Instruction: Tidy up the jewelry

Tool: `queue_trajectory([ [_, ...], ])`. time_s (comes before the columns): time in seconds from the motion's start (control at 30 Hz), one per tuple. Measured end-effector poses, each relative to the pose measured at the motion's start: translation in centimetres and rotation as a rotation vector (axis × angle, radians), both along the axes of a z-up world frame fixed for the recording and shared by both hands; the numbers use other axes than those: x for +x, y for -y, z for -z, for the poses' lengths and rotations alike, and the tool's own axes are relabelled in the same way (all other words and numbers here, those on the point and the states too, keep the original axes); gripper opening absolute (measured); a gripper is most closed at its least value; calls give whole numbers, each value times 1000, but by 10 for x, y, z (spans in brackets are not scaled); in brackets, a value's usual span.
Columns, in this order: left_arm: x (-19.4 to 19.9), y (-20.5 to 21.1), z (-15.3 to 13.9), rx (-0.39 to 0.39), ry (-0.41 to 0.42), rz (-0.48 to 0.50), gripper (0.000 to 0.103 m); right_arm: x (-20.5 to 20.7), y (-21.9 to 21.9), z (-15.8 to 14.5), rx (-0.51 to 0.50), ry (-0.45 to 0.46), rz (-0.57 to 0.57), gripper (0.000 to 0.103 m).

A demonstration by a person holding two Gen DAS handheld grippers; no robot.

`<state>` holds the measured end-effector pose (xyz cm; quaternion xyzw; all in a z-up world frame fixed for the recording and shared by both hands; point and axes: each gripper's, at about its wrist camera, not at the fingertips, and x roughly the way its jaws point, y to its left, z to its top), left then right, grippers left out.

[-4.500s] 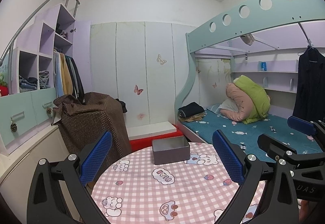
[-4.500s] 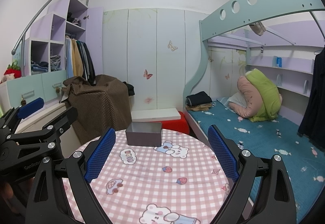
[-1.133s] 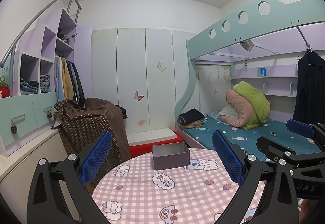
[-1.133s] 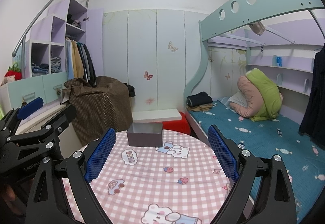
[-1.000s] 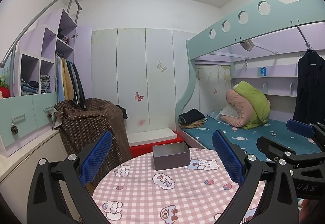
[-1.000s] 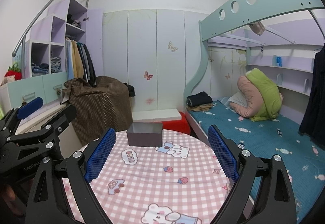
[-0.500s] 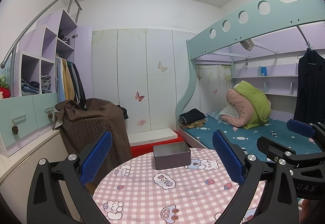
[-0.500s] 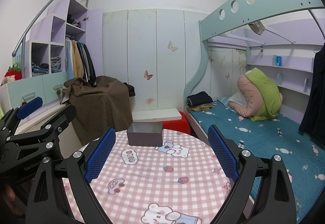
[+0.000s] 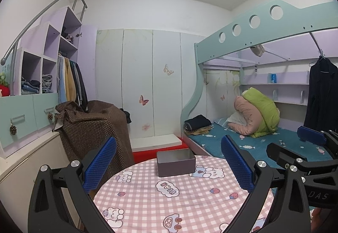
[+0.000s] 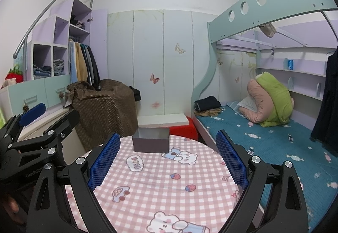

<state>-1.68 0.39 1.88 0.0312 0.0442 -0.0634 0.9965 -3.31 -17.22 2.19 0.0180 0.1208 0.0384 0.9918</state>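
Both grippers (image 9: 169, 166) (image 10: 168, 159) spread wide, grey box (image 9: 175, 161) ahead, well apart.

Grey box (image 9: 175, 162) on pink-and-white checked tablecloth (image 9: 169, 207).

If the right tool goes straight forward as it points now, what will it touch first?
Probably the grey box on the checked tablecloth. The open right tool points toward it with nothing visible between, though depth is unclear.
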Motion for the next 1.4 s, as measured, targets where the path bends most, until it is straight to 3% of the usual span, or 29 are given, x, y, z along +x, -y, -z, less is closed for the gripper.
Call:
queue_trajectory([
  [1.4,3,-3,-2,-4,-2,-2,96,-1,0,1,3,-1,-2,89],
])
